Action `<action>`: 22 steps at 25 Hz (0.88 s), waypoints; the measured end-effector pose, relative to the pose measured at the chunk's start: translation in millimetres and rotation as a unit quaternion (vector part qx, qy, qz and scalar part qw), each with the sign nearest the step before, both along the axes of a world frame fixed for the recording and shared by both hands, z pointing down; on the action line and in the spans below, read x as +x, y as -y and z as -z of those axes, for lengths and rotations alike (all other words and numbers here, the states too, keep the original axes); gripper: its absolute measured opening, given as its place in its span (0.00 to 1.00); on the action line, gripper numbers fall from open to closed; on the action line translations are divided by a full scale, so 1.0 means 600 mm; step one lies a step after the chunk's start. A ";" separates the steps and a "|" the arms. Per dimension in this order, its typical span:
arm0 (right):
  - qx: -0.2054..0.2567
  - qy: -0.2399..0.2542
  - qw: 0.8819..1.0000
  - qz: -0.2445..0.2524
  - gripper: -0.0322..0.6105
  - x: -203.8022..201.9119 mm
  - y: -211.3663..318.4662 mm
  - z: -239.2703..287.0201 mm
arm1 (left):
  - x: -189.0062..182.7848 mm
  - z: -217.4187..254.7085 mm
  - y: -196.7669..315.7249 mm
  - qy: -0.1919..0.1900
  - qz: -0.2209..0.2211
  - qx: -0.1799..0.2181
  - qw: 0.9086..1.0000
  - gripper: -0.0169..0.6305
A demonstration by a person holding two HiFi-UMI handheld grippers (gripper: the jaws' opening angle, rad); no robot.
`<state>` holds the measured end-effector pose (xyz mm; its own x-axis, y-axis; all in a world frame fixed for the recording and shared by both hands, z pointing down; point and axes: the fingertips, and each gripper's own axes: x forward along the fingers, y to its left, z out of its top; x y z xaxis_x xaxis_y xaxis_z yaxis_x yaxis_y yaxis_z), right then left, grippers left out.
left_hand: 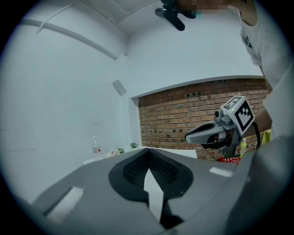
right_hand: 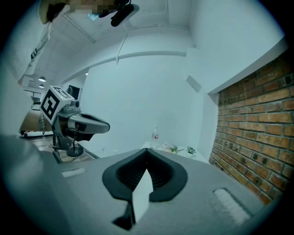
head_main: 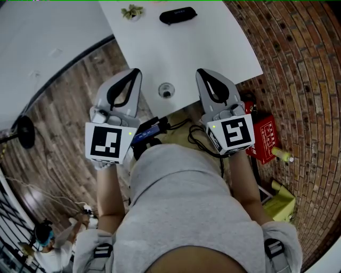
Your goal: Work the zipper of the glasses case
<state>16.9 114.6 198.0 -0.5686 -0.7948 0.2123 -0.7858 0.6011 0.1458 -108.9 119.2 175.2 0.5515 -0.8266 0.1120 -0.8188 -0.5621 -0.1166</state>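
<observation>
Holds left claw (head_main: 135,72) and right claw (head_main: 202,73) side by side, approx level, tips just over the near edge of the table (head_main: 213,48). Shows both pressed together w/ nothing pinched: in each gripper view the pads meet tip to tip, w/ only the room beyond. Reads as a parked pose, likely so neither claw knocks anything on the table.

Leaves the glasses case (head_main: 178,15) lying flat at the far end of the table, well apart from both claws, long side running across, near a small plant (head_main: 131,11). Can't tell the zip's state from here, too small and dark; possibly closed. Fits 2 readings equally: case waiting w/ zip to be run, or zip already run and case set down again. Lies crosswise and clear of other stuff, presumably so 1 claw can pin the body while the other drags the tab along.

Counted in head view: 2 claws, 1 case, 1 table, 1 plant, 1 round cable hole (head_main: 167,90) near the table's front edge, 1 red box (head_main: 265,137) by the brick wall (head_main: 298,80)
</observation>
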 end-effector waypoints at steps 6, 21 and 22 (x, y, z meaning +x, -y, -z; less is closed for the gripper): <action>-0.002 0.000 1.000 -0.001 0.05 -0.001 0.000 -0.002 | 0.000 -0.002 0.001 0.003 -0.001 -0.001 1.000 0.05; 0.000 -0.001 1.000 0.003 0.05 -0.007 0.003 -0.002 | -0.006 -0.004 0.004 0.004 0.003 -0.004 1.000 0.05; 0.000 -0.002 1.000 0.004 0.05 -0.008 0.003 -0.001 | -0.006 -0.004 0.005 0.004 0.003 -0.004 1.000 0.05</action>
<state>12.2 112.8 198.9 -0.5740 -0.7902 0.2149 -0.7804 0.6073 0.1488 -112.6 116.4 177.7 0.5454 -0.8290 0.1237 -0.8212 -0.5581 -0.1192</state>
